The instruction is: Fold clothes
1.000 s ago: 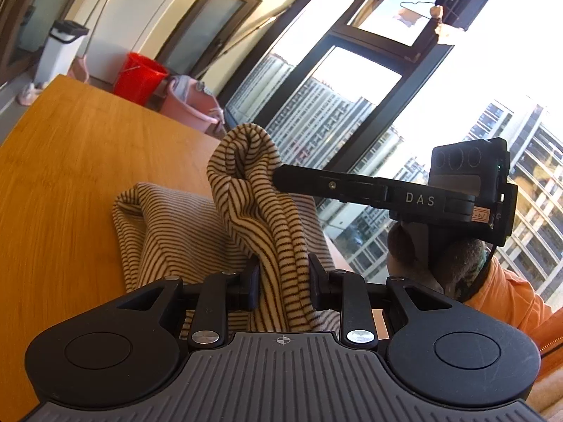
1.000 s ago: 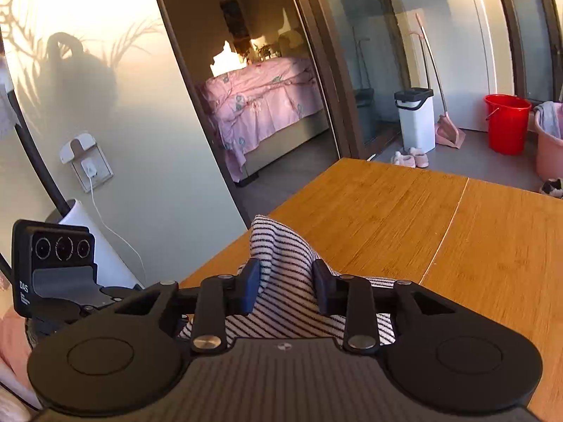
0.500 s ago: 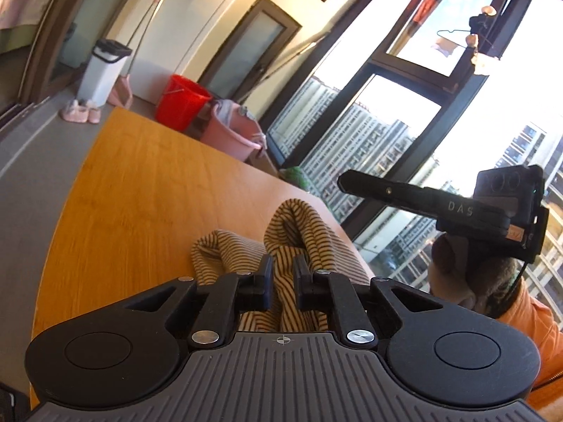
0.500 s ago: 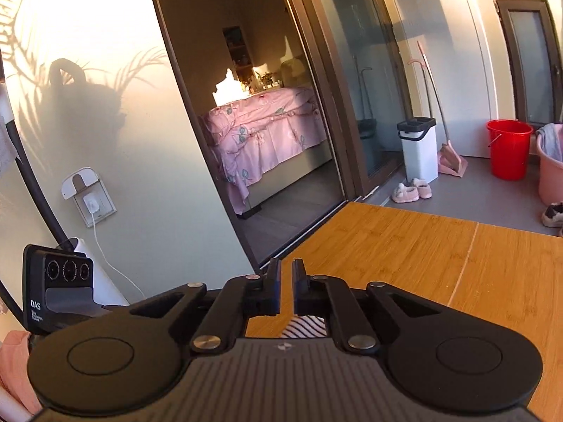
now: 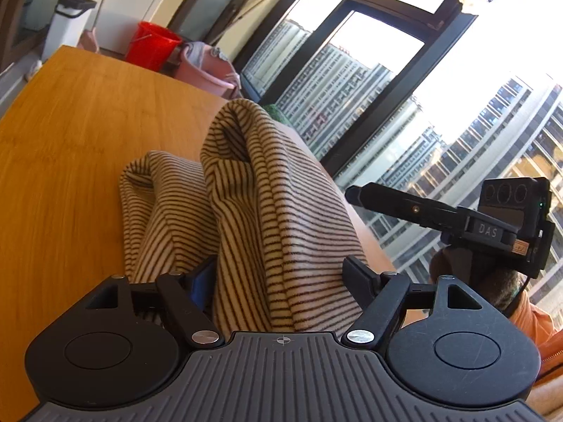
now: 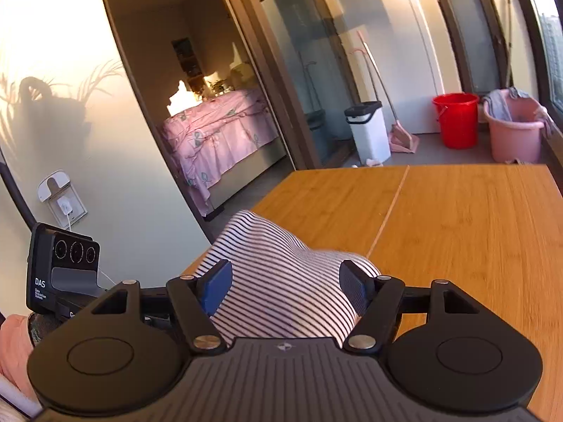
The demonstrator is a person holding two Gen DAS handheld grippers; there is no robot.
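Both grippers' fingers, pinched a moment ago, are now opening around the striped garment (image 5: 267,218) (casings reading "DAS"): left gripper (image 5: 279,276), right gripper (image 6: 286,281).

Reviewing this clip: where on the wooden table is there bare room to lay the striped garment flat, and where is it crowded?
Free: the table beyond the striped garment, both sides of its seam, toward the far edge by the red bucket and pink tub. Crowded: the near edge, where the bunched garment sits between both opening claws, left claw and right claw.

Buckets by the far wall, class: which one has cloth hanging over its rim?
The pink tub, nearest the window: grey cloth drapes over its rim. The red bucket beside it shows none.
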